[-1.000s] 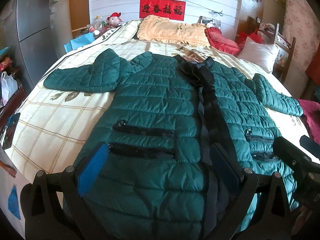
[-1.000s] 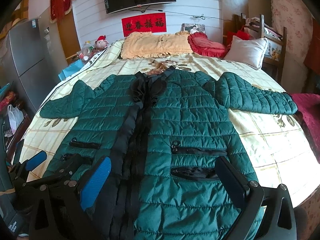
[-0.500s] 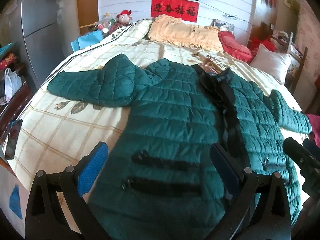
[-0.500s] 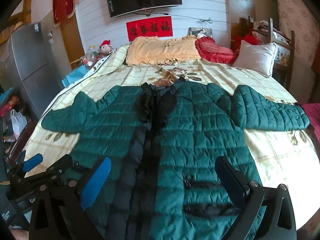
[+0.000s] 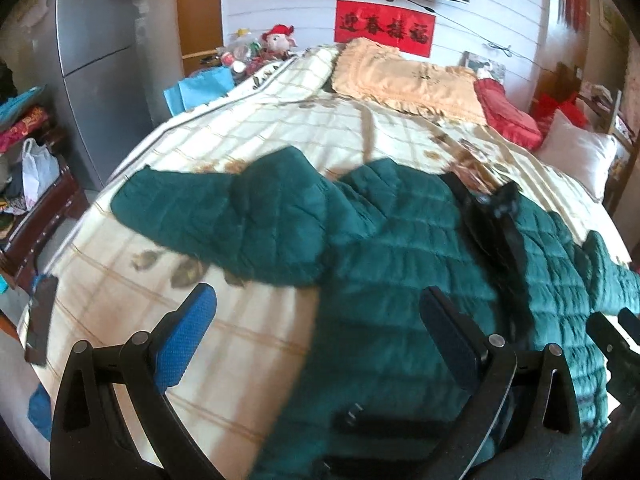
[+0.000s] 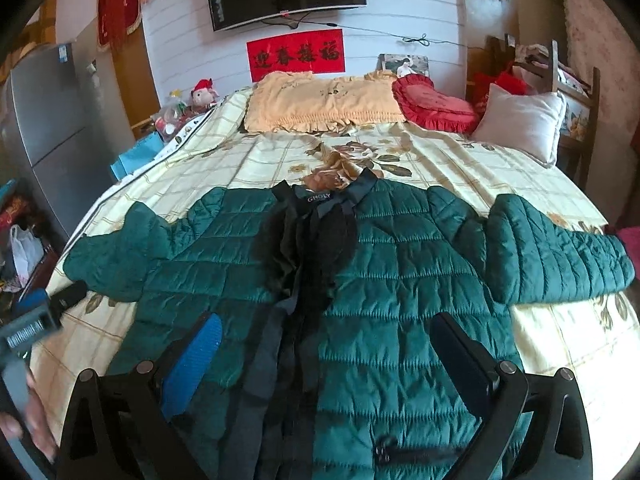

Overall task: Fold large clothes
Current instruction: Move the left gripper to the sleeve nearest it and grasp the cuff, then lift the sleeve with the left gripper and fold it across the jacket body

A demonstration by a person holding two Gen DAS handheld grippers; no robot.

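I see the green quilted jacket (image 6: 392,280) spread flat, front up, on the bed (image 6: 460,164), its long axis running from the foot edge nearest me up toward the pillows, with the black collar (image 6: 320,200) pointing at the headboard end and the hem toward me. Its dark front placket (image 6: 296,320) runs down the middle along that same axis. One sleeve (image 5: 224,216) stretches out toward the bed's left edge and the other sleeve (image 6: 560,252) toward the right edge, both lying across the checked sheet roughly at right angles to the body. My left hand-held gripper (image 5: 320,336) hovers above the jacket's left side near the foot of the bed, jaws spread wide with nothing between them; its blue pad is over bare sheet and the other finger over green fabric. My right hand-held gripper (image 6: 326,364) hangs over the lower middle of the jacket, also spread wide and empty, straddling the placket. A zipped pocket (image 6: 416,454) shows just under its right finger. At the head of the bed lie a yellow pillow (image 6: 324,100), a red cushion (image 6: 436,106) and a white pillow (image 6: 520,120) near the right corner.
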